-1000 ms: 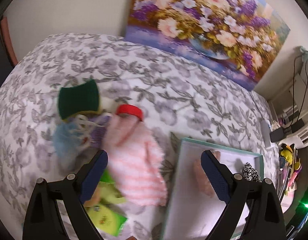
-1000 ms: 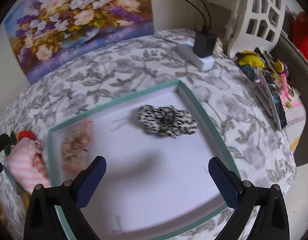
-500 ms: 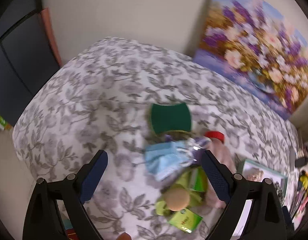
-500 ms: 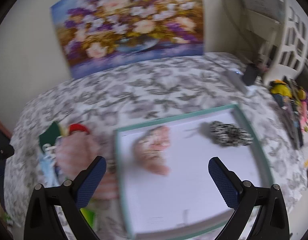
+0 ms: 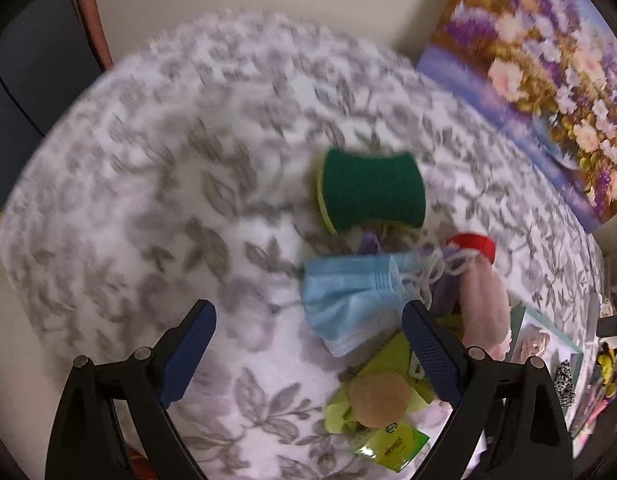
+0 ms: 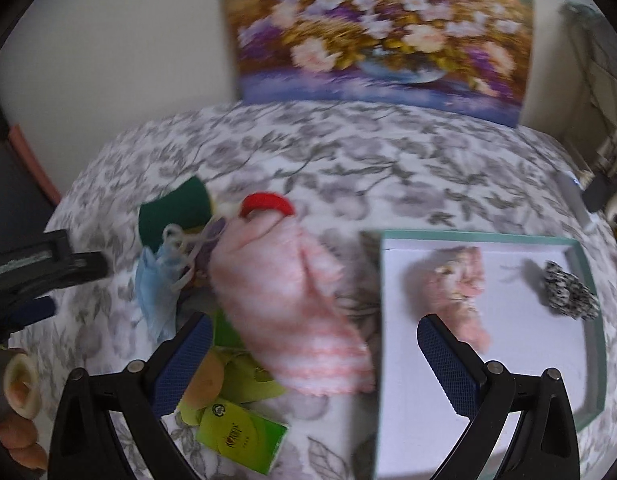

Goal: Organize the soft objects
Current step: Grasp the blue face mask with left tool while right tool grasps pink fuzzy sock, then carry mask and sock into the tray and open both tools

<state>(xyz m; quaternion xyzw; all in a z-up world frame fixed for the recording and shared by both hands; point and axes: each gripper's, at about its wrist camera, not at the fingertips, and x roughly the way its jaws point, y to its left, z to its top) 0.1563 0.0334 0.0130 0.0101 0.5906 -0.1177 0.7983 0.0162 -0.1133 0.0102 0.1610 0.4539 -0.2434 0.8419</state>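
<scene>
Two open grippers over a tangled pile, nothing picked up yet.

Both the left gripper (image 5: pixel 308 344) and the right gripper (image 6: pixel 314 354) hang with jaws spread wide and empty above the floral bedspread (image 5: pixel 148 200). The loose soft things lie heaped together just left of the teal-rimmed tray (image 6: pixel 588 304): a blue face mask (image 5: pixel 348 300), a green sponge (image 5: pixel 372 196), a pink striped fuzzy sock (image 6: pixel 292 300) and a green packet (image 6: pixel 240 436). Two pieces already sit in the tray, a pink scrunchie (image 6: pixel 456 280) and a spotted one (image 6: pixel 568 292). The likely snag is the mask's ear loops (image 6: pixel 184 248), which lie across its neighbours; a pull on the mask may drag other things along, and both views are blurred, so aim is uncertain.
</scene>
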